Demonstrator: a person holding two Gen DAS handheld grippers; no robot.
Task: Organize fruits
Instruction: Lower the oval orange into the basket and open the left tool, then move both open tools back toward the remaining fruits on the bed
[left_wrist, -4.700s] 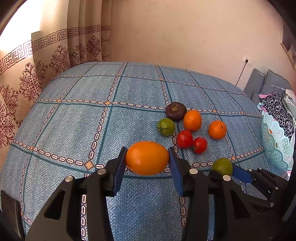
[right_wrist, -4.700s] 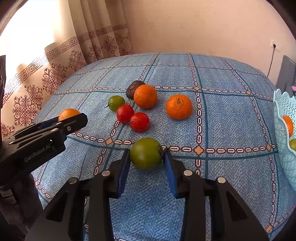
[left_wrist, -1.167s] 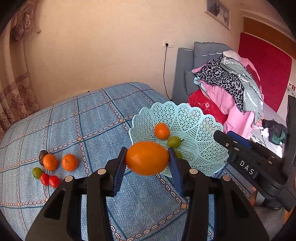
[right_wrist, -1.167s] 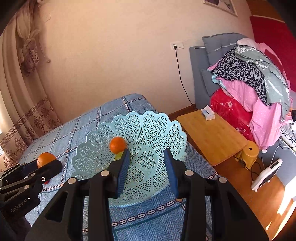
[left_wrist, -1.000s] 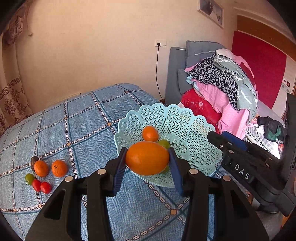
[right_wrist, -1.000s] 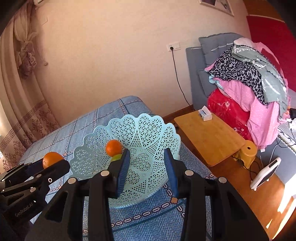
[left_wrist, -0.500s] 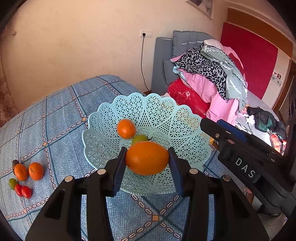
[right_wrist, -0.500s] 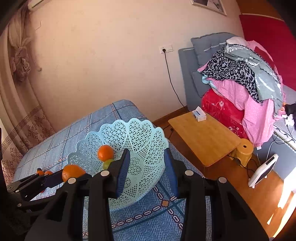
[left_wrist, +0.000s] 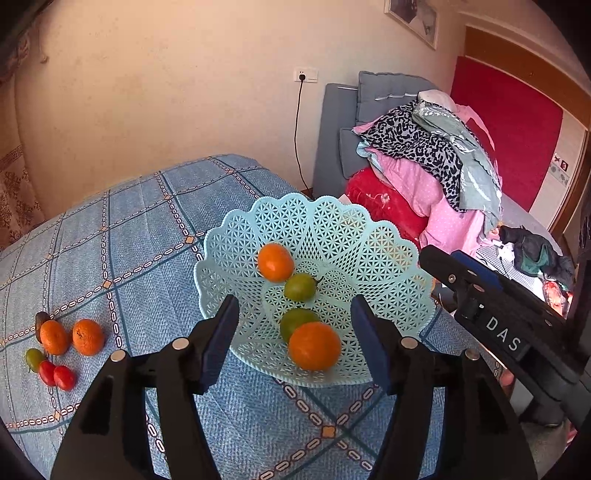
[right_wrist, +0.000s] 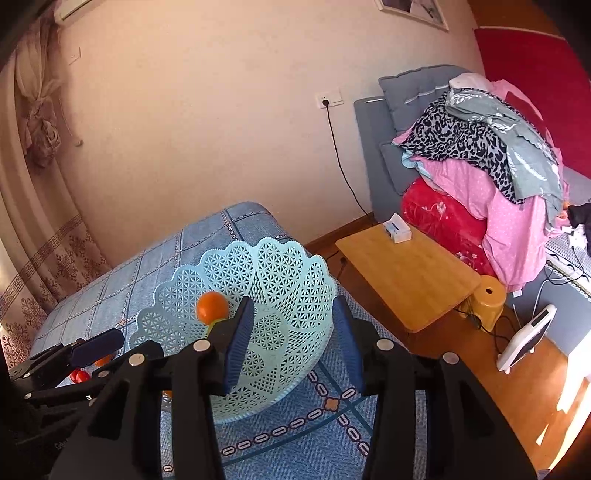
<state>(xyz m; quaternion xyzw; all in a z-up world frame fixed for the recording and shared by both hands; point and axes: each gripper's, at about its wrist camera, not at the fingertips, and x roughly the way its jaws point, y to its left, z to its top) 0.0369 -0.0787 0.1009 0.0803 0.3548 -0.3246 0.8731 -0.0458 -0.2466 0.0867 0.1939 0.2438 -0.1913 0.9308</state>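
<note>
Over the basket (left_wrist: 236, 258), seen from the left wrist, the left gripper (left_wrist: 295, 332) stood spread and empty, the orange (left_wrist: 314, 345) lying low on the near wall against a green fruit (left_wrist: 295, 321). It might roll if the basket were nudged. More fruit (left_wrist: 87, 336) waited on the bed (left_wrist: 129, 221).

From the right wrist, the right gripper (right_wrist: 291, 339) was likewise released and empty above the basket (right_wrist: 280, 273), which sat near the bed's corner and looked easy to knock off.

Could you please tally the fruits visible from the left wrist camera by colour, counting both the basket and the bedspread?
Orange: 4, two in the basket at and, two on the bedspread at and
Green: 3, at
Red: 2, at and
Dark brown: 1, at
Total: 10
</note>
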